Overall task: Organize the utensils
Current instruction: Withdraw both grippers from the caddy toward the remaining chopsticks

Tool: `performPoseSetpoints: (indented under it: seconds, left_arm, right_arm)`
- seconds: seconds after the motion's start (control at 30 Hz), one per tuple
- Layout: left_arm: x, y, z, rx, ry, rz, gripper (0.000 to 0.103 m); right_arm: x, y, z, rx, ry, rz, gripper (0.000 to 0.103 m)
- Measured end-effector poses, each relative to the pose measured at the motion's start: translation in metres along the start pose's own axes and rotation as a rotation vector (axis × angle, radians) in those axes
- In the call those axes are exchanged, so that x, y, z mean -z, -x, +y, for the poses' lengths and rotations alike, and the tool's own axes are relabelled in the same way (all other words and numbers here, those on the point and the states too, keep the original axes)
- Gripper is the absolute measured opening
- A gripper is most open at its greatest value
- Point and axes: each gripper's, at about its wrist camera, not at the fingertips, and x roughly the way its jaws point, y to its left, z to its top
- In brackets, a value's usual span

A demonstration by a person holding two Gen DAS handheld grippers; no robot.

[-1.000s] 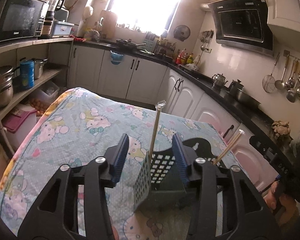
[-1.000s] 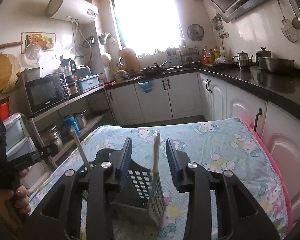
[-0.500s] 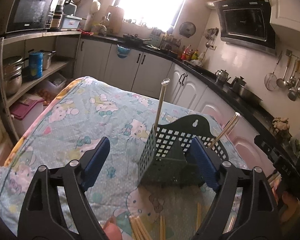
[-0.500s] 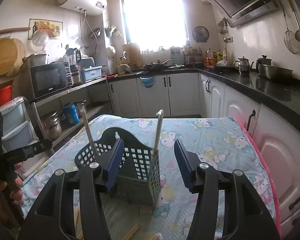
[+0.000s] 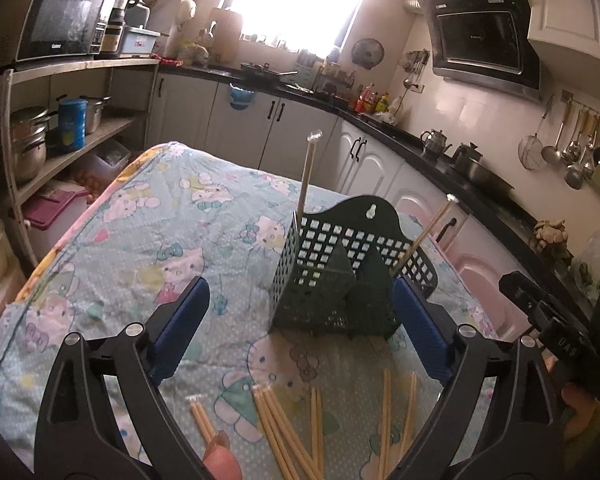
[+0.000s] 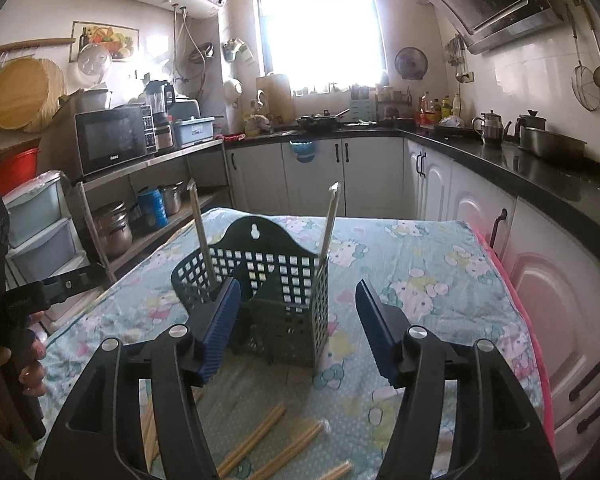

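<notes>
Since a second before, both grippers had drawn back from the basket [image 5: 340,280], leaving two chopsticks standing in it. The left gripper [image 5: 300,332] pointed slightly downward, its jaws opening wide and gripping nothing; the basket stood beyond its tips. The right gripper [image 6: 296,328] was likewise tilted down, jaws opening, empty, the basket beyond and partly between its blue pads [image 6: 216,332]. The basket stood upright on a cartoon-print cloth [image 5: 160,240] covering the table, with loose chopsticks [image 5: 284,428] lying on the cloth nearer the cameras. Around were white cabinets [image 6: 364,176], a black counter, a microwave [image 6: 112,140] and a bright window.
</notes>
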Motion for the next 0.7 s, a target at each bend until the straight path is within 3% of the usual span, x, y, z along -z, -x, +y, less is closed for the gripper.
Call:
performPoseSetpoints:
  seconds: [0.47,0.7]
  left_arm:
    - [0.04,0.003,0.01,-0.019,0.02,0.1,0.084]
    - [0.059,-0.001,0.009,-0.016,0.016,0.162,0.069]
  right_arm:
    - [0.03,0.01,0.003,0.002,0.011,0.063,0.058]
    - [0.042,0.011,0.0,0.002,0.011,0.094,0.058]
